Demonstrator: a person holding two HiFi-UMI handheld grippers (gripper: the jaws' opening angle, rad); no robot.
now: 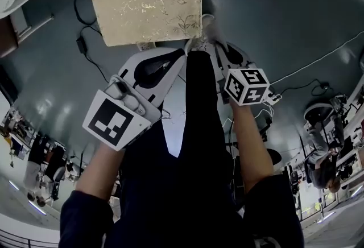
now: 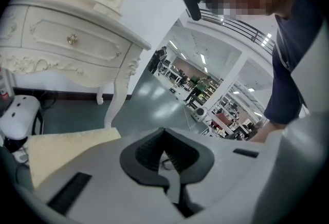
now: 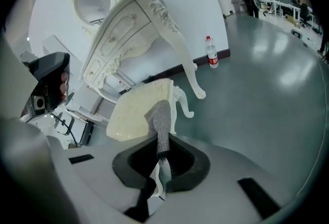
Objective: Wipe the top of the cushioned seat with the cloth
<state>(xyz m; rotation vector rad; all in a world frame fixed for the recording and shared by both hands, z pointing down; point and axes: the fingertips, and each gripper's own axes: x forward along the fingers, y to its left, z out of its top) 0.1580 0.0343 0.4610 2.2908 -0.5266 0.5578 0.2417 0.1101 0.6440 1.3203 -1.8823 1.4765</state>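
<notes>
Jaws on the right gripper point(image 3: 160, 159) are clamped on a grey, mesh-textured cloth point(image 3: 162, 120) that sticks out ahead of them, while the left gripper point(image 2: 167, 159) has its jaws pressed together on nothing. Ahead of both stands the cushioned seat point(image 3: 136, 110), a square stool with a pale cream floral-patterned top and carved white legs. It sits on the grey floor point(image 3: 267, 79) just beside an ornate white dressing table point(image 3: 128, 33).

Bright overhead light, glare on floor point(image 3: 277, 69) (fisheye edges dark).
</notes>
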